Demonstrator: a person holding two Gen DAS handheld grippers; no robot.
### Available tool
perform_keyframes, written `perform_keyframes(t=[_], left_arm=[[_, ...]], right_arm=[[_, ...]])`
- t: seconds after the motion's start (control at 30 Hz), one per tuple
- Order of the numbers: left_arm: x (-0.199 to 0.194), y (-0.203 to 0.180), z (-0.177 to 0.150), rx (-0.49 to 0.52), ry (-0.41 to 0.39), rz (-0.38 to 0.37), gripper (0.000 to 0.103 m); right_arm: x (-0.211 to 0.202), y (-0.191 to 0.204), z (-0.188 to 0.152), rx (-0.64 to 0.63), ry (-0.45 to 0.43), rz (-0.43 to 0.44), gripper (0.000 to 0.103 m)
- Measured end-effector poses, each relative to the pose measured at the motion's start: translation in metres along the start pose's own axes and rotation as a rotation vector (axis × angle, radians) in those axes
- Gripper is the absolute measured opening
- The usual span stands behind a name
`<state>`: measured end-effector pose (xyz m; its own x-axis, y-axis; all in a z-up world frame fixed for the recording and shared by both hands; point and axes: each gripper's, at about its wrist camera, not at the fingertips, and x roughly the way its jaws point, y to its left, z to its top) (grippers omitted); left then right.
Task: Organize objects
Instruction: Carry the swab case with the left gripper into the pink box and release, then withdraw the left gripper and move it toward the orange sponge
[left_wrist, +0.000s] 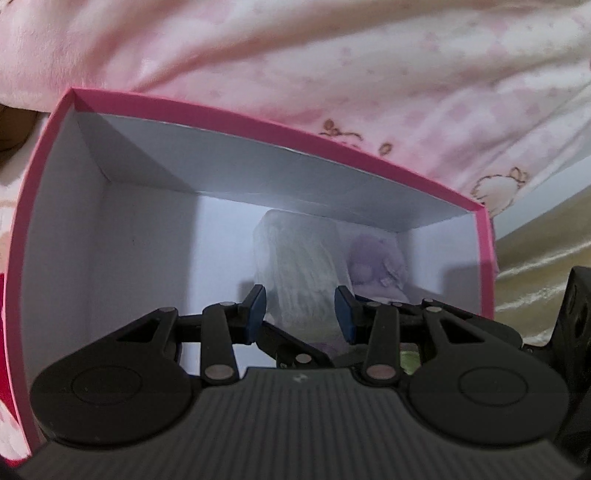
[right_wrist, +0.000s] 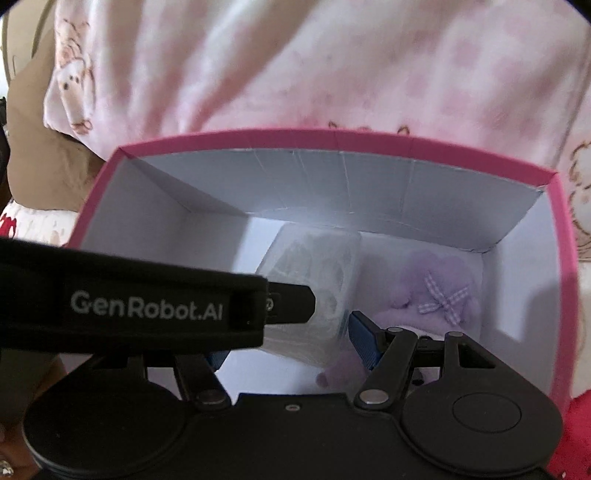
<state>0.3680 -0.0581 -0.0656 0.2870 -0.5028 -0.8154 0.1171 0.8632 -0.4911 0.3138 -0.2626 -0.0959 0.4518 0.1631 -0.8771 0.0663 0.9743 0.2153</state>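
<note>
Reaching into the pink box (left_wrist: 258, 122) with both tongs, I have my left gripper (left_wrist: 301, 312) clamped on a clear packet (left_wrist: 299, 258), its blue pads pressed to either side. My right gripper (right_wrist: 291, 349) stands apart around the same packet (right_wrist: 317, 273); whether it touches, I cannot tell. A purple plush (right_wrist: 436, 280) with a checked bow lies just beside it on the box floor. Pink bedding (right_wrist: 332, 74) lies behind.

Pink bear-print bedding (left_wrist: 369, 74) on tan sheet (left_wrist: 535, 258)
</note>
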Motion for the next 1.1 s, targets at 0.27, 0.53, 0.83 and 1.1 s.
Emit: perform_keyframes(t=[0.27, 0.53, 0.83, 1.1], left_arm=[[0.019, 0.008, -0.004, -0.038, 0.036, -0.026, 0.033], [0.027, -0.002, -0.008, -0.045, 0.010, -0.015, 0.030], [-0.045, -0.017, -0.030, 0.086, -0.072, 0.013, 0.037], [-0.132, -0.051, -0.066, 0.247, -0.091, 0.084, 0.055]], right_arm=[[0.007, -0.003, 0.000, -0.009, 0.106, 0.004, 0.073], [-0.020, 0.007, -0.021, -0.146, 0.064, -0.017, 0.074], [-0.092, 0.011, -0.063, -0.250, -0.100, -0.031, 0.074], [-0.168, 0.028, -0.086, -0.288, -0.216, -0.038, 0.074]])
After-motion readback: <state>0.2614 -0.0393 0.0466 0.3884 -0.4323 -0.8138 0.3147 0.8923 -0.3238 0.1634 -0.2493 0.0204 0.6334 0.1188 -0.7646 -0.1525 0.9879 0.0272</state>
